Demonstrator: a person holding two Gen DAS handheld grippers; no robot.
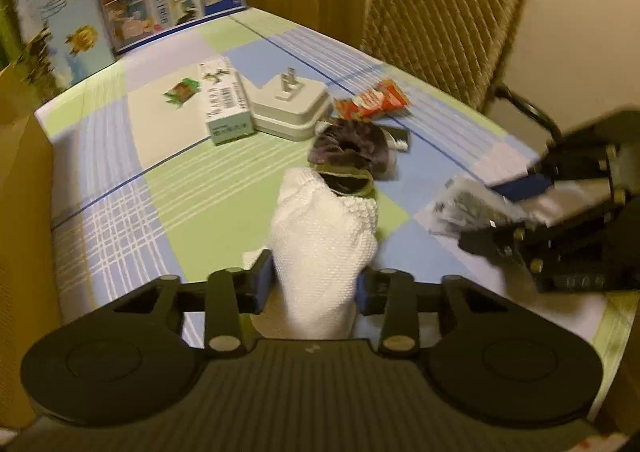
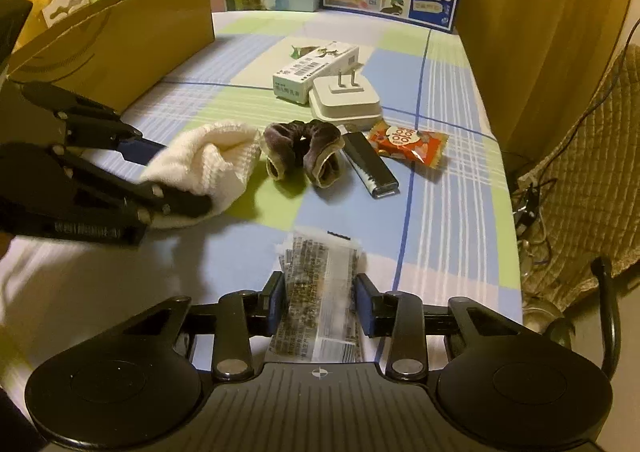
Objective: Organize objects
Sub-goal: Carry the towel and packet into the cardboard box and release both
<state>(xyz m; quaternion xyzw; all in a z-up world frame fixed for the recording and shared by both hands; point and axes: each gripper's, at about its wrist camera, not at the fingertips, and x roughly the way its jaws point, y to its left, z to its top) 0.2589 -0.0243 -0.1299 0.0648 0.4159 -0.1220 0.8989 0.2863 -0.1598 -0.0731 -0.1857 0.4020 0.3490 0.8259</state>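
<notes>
Both tools are loaded at once, so the sorting looks to be underway rather than finished. The left hand-held gripper [image 1: 316, 284] pinches a white knitted sock [image 1: 324, 236] between its blue pads, the sock hanging limp just above the checked cloth of the counter [image 1: 120, 171]. The right hand-held gripper [image 2: 320, 308] is closed on a clear printed packet [image 2: 320, 292], which juts forward from between its fingers over the near part of the counter. Neither item has yet reached a resting place. A brown cardboard box [image 2: 120, 51] stands along the left side and seems the likely destination, though its inside is not visible. Still loose on the cloth are a dark velvet scrunchie [image 2: 304, 155] just beyond the sock, a black lighter [image 2: 370, 165] beside it, a red snack packet [image 2: 408, 143], a white plug adapter [image 2: 346, 101] touching a long white-and-green carton [image 2: 316, 67], and a small green wrapper [image 1: 182, 89] farther back. Judging by that spread, most of the work remains: two items are in hand and roughly six wait untouched.
</notes>
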